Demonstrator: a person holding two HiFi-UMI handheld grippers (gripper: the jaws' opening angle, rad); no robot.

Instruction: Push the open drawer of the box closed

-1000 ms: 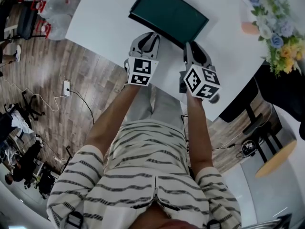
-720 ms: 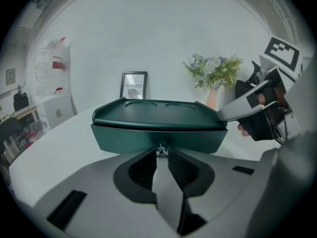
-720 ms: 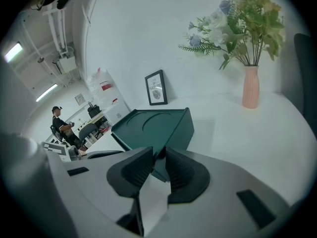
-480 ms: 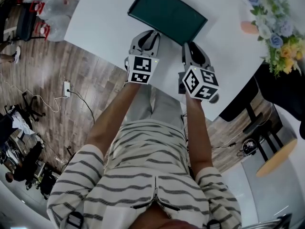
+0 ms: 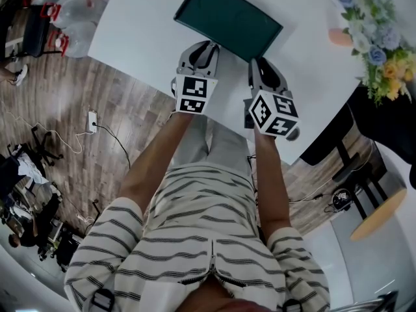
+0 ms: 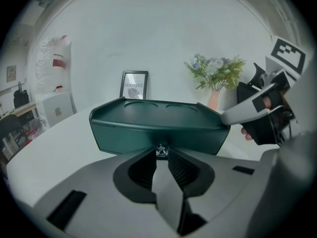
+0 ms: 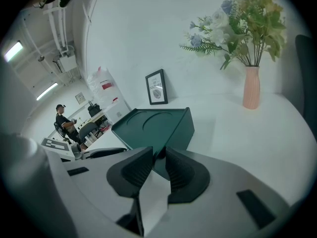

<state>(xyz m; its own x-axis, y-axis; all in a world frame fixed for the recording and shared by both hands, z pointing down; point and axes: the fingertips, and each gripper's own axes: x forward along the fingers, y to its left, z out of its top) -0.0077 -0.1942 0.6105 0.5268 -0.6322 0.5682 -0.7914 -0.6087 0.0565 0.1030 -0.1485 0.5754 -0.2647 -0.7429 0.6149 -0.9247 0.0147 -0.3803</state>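
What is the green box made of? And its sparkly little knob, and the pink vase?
Box: probably plastic. It is dark green and matte with a soft sheen, and has smooth moulded edges and round dips on top.
Knob: clear and faceted, so glass or acrylic; the look can't settle which.
Vase: maybe ceramic. It is pink, smooth and dull.

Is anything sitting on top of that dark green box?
No, the dark green box has a bare top, showing only its two shallow round recesses.
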